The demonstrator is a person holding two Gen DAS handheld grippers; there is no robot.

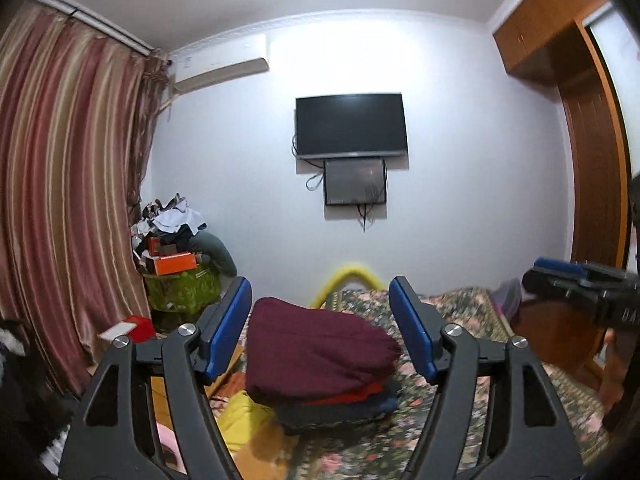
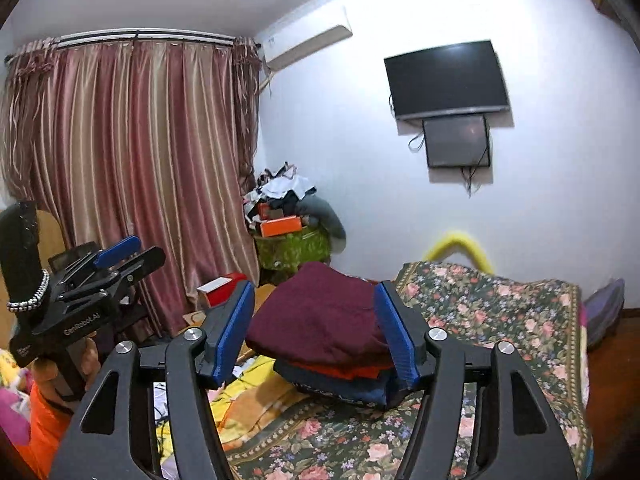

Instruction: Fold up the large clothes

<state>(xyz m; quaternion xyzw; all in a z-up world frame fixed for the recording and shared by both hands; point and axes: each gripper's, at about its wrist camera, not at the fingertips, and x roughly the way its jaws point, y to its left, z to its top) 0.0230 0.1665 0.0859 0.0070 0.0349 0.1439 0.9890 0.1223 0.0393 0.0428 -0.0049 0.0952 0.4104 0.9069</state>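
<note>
Two grippers are up, both aimed level across the bed. The left gripper has its jaws spread with nothing between the pads; the stack shows through the gap but lies farther off, untouched. The right gripper is likewise spread and empty, seen again at 3 o'clock in the left view. A hand at 9 o'clock in the right view holds the left gripper, with a beaded bracelet just above it.

One stack of folded clothes sits on the bed at 6 o'clock past the fingertips: a maroon piece on top, a red layer under it, then a dark blue one; how many more lie beneath cannot be told. Nothing stands between the grippers and the stack.

The bed carries one floral cover, with a yellow cloth at its near left edge. One yellow padded rail arches at the far end of the bed.

Farther, at 9 o'clock, one heap rests on a green box, an orange box among it. A red-and-white box sits near the heap's foot.

On the far white wall hang two screens, a large TV and a smaller one directly beneath. One air conditioner is at 11 o'clock, striped curtains at 9, a wooden wardrobe at 2.
</note>
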